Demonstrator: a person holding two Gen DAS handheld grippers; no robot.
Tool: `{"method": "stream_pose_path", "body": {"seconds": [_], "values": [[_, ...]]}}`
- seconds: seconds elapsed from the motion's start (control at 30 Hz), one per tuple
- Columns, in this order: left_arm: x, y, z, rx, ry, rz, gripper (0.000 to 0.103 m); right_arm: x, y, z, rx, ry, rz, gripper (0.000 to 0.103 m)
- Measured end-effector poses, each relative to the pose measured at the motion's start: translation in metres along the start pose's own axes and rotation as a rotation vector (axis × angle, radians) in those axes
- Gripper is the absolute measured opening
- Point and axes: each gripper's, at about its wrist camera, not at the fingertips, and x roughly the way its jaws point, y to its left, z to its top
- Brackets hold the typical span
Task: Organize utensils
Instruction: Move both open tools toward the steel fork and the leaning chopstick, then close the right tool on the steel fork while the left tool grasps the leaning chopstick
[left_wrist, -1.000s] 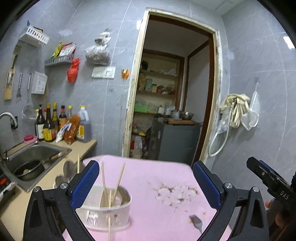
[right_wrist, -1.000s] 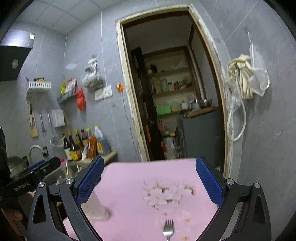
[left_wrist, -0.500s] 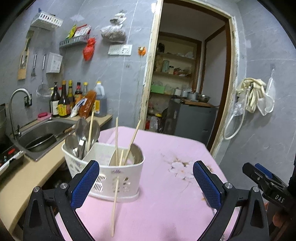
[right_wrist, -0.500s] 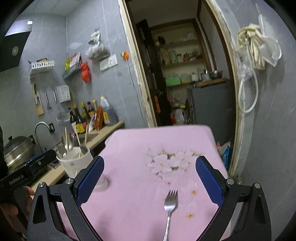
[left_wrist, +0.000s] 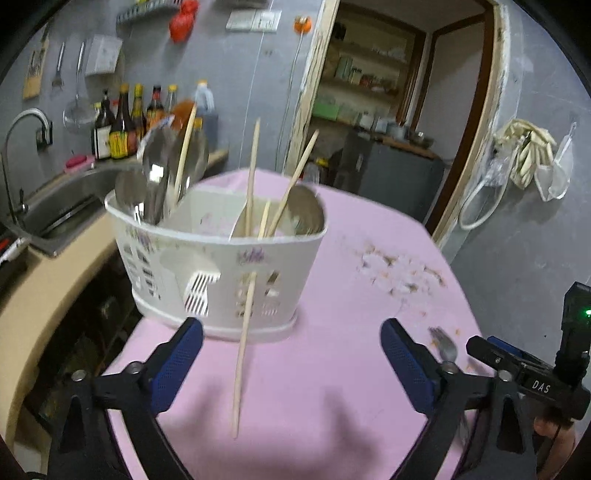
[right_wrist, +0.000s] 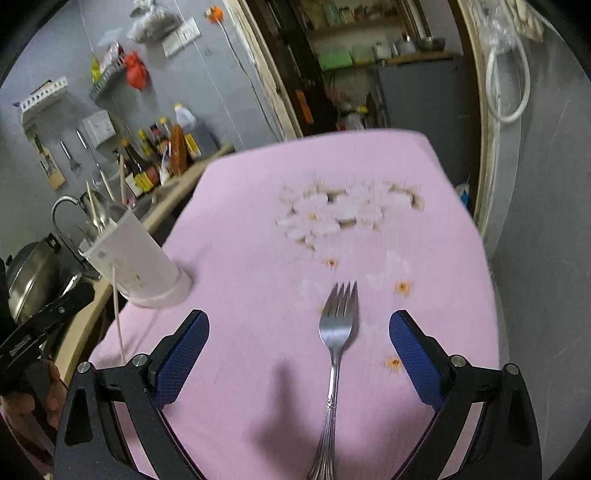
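Note:
A white utensil holder (left_wrist: 218, 266) stands on the pink table (left_wrist: 332, 387), holding spoons (left_wrist: 159, 173) in its left part and chopsticks (left_wrist: 255, 177) in its right part. One wooden chopstick (left_wrist: 242, 354) leans against the holder's front, its tip on the table. My left gripper (left_wrist: 291, 354) is open and empty just before that chopstick. A metal fork (right_wrist: 334, 347) lies on the table between the fingers of my open, empty right gripper (right_wrist: 299, 347). The holder (right_wrist: 136, 258) shows at the left of the right wrist view.
A counter with a sink (left_wrist: 62, 206) and sauce bottles (left_wrist: 125, 125) runs along the table's left side. A pot (right_wrist: 29, 273) sits at the far left. A doorway (left_wrist: 388, 110) opens behind the table. The right gripper (left_wrist: 524, 376) shows at the left view's right edge.
Both grippers have tilted down and moved in toward the table. The holder and leaning chopstick loom larger in the left view, the fork now lies between the right fingers.

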Motion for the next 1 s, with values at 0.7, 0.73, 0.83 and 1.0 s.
{"method": "stream_pose_path", "body": {"seconds": [0.7,0.73,0.83,1.0], "values": [[0.038,0.034,-0.006,-0.064,0.156,-0.047,0.042,0.060,-0.016,0.016,0.098,0.205,0.092,0.042],[0.038,0.034,-0.005,-0.064,0.157,-0.053,0.040,0.063,-0.016,0.017,0.106,0.214,0.097,0.039],[0.039,0.035,-0.004,-0.056,0.164,-0.067,0.029,0.069,-0.020,0.017,0.131,0.244,0.102,0.025],[0.039,0.032,-0.001,-0.027,0.176,-0.075,0.011,0.076,-0.015,0.018,0.138,0.279,0.104,0.009]]}}
